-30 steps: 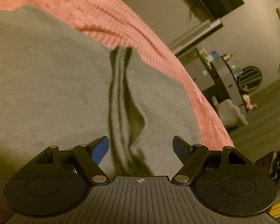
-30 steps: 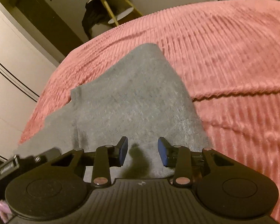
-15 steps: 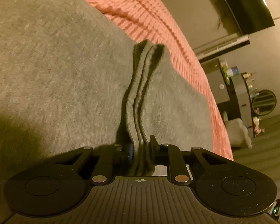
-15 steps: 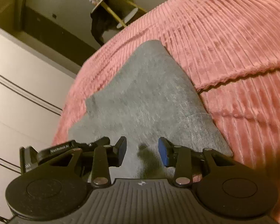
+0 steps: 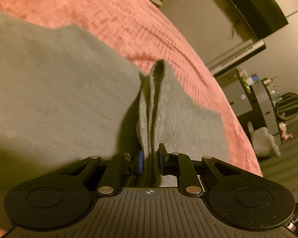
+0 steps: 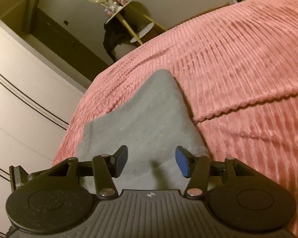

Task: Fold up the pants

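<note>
Since a second ago the left gripper (image 5: 150, 159) has gone from wide open to clamped: its jaws now pinch a bunched, layered ridge of the grey knit fabric pants (image 5: 65, 103), which stands up between the blue pads (image 5: 140, 159) while the rest of the cloth spreads flat to the left. The pants lie on the bed's salmon-pink ribbed bedspread (image 5: 113, 17). The right gripper (image 6: 151, 161), narrower before, is opening its jaws, now about halfway apart, holding nothing; folded grey cloth (image 6: 149, 115) lies flat beneath and beyond them, its far corner pointing toward a white wardrobe (image 6: 19, 91).
</note>
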